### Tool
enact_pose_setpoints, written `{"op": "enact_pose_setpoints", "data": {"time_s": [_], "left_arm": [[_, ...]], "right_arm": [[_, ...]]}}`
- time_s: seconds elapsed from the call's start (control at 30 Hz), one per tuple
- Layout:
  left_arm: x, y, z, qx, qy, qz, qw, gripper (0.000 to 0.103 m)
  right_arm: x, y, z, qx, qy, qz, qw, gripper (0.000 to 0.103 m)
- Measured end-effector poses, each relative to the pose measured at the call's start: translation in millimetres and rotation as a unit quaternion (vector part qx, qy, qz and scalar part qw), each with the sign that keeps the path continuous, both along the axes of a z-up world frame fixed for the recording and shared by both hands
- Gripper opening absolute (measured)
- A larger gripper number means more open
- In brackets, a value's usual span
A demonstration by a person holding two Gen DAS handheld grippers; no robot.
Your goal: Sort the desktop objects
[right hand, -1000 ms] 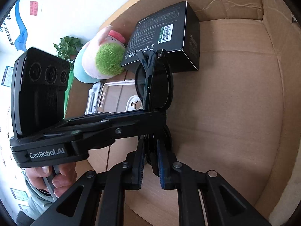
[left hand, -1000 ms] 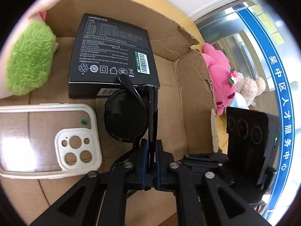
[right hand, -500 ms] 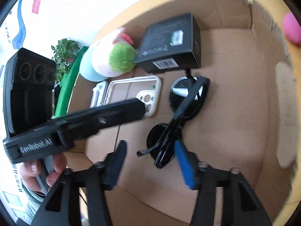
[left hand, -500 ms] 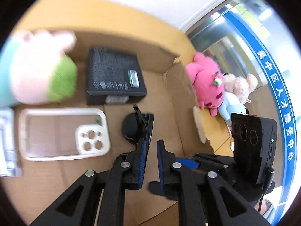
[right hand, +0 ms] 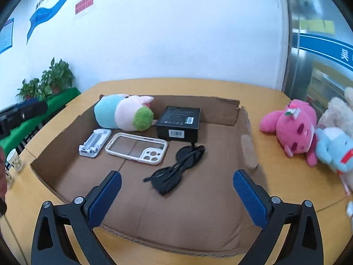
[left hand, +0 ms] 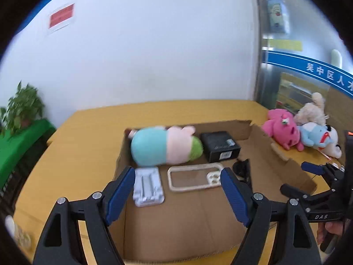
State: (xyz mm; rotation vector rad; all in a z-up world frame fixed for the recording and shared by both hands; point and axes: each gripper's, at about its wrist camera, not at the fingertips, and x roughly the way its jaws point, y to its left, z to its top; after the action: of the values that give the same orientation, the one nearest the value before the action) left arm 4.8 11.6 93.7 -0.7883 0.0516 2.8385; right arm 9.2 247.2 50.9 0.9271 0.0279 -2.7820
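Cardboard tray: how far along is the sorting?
Done: sunglasses, phone case, black box, white stand and a plush lie in the cardboard tray. In hand: nothing; left gripper and right gripper have just opened, empty. Left: plush toys on the table.

My cardboard tray [right hand: 220, 110] looks matt and papery, torn rough along its rim. The sunglasses [right hand: 176, 167] in it are glossy black plastic, beside a smooth pale plastic phone case [right hand: 136, 148]. The plush toy [right hand: 123, 114] is soft, fuzzy cloth.
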Motion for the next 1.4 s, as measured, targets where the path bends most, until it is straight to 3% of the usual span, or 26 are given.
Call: {"op": "enact_pose_setpoints", "data": {"time_s": [0.1,0.27,0.4,0.43,0.53,1.4], "left_arm": [[3,-6,-32,0.005,0.0,0.031,0.9995,0.08],[9,-5,-71,-0.012,0.011,0.067,0.9976,0.08],[8,-1,-91,-0.011,0.007,0.07,0.9974,0.08],[11,3,-93,-0.029,0.022,0.075,0.9966,0.08],[18,5,-94,-0.029,0.04,0.07,0.9963,0.086],[16,4,-95,-0.027,0.037,0.066,0.9968,0.09]], "right_arm": [[5,-4,-18,-0.009,0.021,-0.003,1.0,0.103],[1,-11,-54,-0.005,0.004,-0.012,1.0,0.103],[10,-12,-60,-0.008,0.041,-0.017,0.999,0.103],[11,-13,-60,-0.007,0.046,-0.016,0.999,0.103],[17,-12,-60,-0.007,0.063,-0.015,0.998,0.103],[20,-12,-59,-0.007,0.063,-0.016,0.998,0.103]]}}
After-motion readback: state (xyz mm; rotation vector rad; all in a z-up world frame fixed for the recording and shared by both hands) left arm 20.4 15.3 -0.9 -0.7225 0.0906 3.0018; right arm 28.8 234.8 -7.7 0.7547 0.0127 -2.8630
